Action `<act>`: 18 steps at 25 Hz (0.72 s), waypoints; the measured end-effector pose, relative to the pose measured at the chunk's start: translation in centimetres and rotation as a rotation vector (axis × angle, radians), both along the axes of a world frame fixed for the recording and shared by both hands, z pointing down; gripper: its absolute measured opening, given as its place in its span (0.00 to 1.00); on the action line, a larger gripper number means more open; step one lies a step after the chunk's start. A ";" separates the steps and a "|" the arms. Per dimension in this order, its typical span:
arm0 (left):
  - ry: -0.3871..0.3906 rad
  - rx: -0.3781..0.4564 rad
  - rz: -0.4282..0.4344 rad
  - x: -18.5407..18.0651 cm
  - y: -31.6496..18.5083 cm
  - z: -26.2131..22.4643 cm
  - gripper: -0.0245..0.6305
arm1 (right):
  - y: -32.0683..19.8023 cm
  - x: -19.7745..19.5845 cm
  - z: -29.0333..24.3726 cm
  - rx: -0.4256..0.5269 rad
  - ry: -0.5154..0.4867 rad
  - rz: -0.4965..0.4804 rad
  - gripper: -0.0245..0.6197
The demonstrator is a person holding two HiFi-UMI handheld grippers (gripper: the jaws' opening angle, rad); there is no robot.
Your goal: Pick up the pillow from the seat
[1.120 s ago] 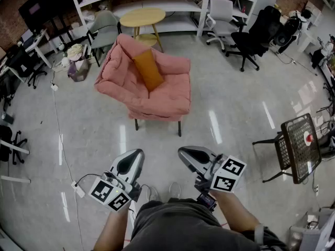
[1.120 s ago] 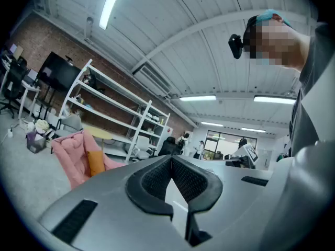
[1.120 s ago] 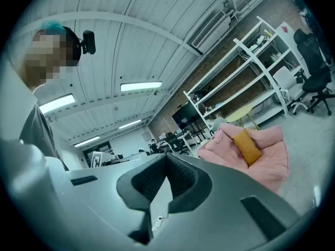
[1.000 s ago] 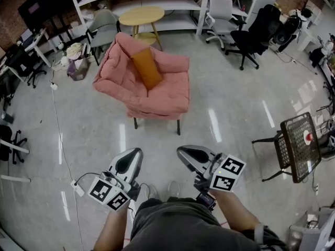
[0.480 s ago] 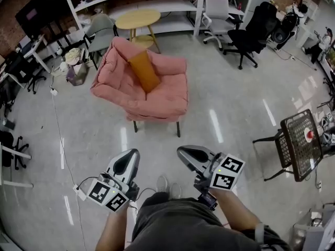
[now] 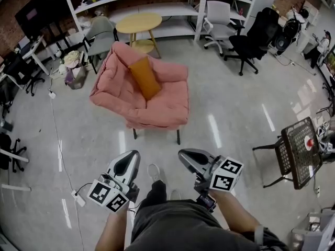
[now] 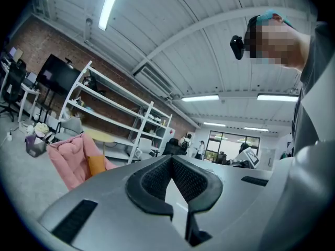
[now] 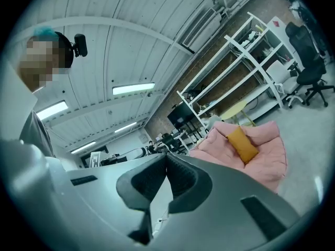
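Well short of the armchair [image 6: 167, 95], I hold left gripper [image 6: 133, 157] and right gripper [image 6: 185, 155] level, jaws together and empty, because the pillow [image 6: 145, 77] lies beyond reach.

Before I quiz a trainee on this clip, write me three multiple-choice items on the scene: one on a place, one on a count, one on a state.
1. Where is the orange rectangular fabric pillow on the pink padded armchair?
A. On the seat, leaning against the backrest
B. Draped over an armrest
C. Underneath it

2. How many pillows are on the armchair?
A. Three
B. One
C. Two

3. In what state is the right claw?
A. Wide open
B. Shut on the pillow
C. Shut and empty

Key:
1 A: the head view shows it propped against the backrest.
2 B: only the orange one shows.
3 C: the right gripper view shows its jaws meeting with nothing between them.
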State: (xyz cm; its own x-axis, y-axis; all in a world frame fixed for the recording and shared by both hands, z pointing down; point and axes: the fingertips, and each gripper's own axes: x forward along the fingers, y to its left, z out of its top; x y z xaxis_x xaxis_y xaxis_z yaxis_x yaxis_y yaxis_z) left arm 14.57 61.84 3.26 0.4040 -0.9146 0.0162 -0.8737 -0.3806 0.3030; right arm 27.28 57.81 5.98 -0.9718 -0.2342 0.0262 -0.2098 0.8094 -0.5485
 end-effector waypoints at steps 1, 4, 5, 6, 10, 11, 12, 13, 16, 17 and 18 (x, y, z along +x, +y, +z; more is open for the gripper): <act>0.003 -0.002 0.002 -0.5 -0.8 0.2 0.05 | -0.8 -0.5 0.3 -0.006 0.003 0.002 0.06; 0.013 -0.015 0.008 -2.2 -3.4 1.1 0.05 | -3.3 -2.2 1.1 -0.024 0.015 0.006 0.06; 0.015 -0.019 0.010 -2.8 -4.4 1.4 0.05 | -4.2 -2.8 1.5 -0.030 0.022 0.005 0.06; 0.017 -0.024 0.011 -3.3 -5.4 1.7 0.05 | -5.1 -3.4 1.9 -0.036 0.029 0.004 0.06; 0.027 -0.041 0.015 -6.1 -9.3 2.8 0.05 | -9.1 -6.2 3.1 -0.053 0.050 0.001 0.06; 0.029 -0.046 0.016 -7.0 -10.2 3.1 0.05 | -10.0 -7.2 3.3 -0.055 0.053 0.001 0.06; 0.032 -0.051 0.018 -8.0 -11.2 3.4 0.05 | -10.8 -8.2 3.5 -0.057 0.056 0.002 0.06; 0.035 -0.055 0.021 -9.0 -12.1 3.6 0.05 | -11.7 -9.1 3.7 -0.060 0.059 0.003 0.06; 0.042 -0.063 0.039 -11.4 -15.0 3.5 0.05 | -14.5 -11.7 3.7 -0.071 0.068 0.011 0.06; 0.044 -0.066 0.045 -12.0 -16.0 3.4 0.05 | -15.4 -12.5 3.6 -0.075 0.069 0.015 0.06; 0.045 -0.068 0.052 -12.7 -16.9 3.3 0.05 | -16.2 -13.3 3.4 -0.077 0.069 0.019 0.06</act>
